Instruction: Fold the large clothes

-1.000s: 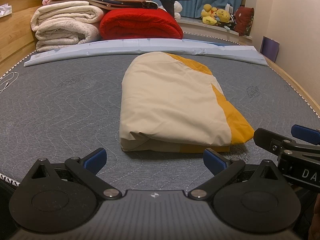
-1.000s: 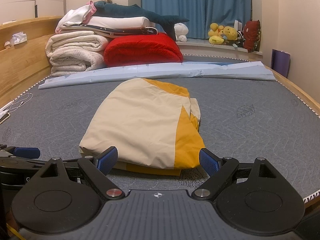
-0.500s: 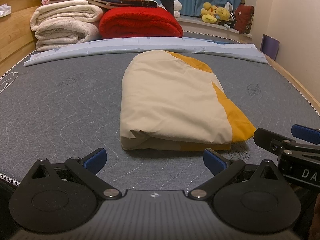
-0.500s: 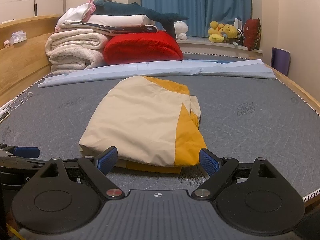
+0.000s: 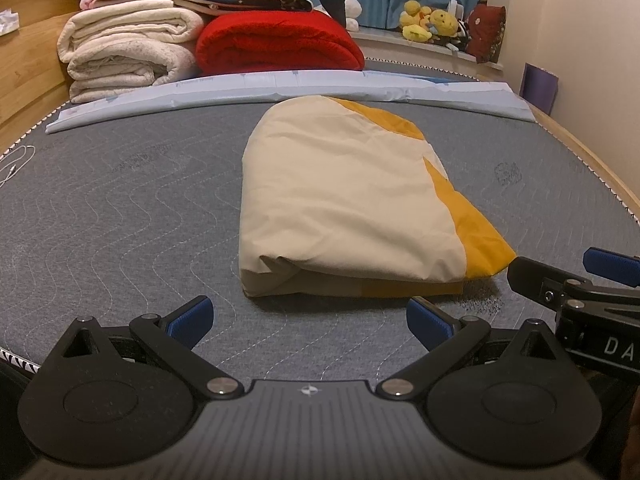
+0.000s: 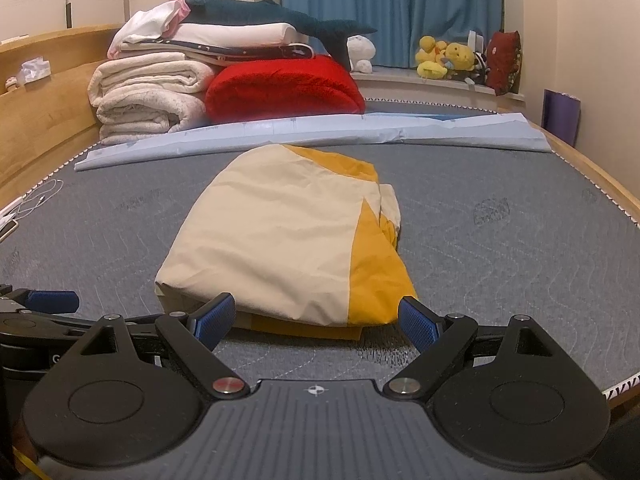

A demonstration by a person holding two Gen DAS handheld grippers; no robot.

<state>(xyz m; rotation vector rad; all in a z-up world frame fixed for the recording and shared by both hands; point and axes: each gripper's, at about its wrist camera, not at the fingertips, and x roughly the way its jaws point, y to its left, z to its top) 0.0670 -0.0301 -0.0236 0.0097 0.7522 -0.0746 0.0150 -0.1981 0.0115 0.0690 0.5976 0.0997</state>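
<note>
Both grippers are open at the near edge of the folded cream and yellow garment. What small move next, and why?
Probably ease both grippers back and leave it. The garment already lies as a compact folded bundle on the mattress, and the left gripper and right gripper are both open and hold nothing. At most, tidy the loose yellow edge first.
</note>
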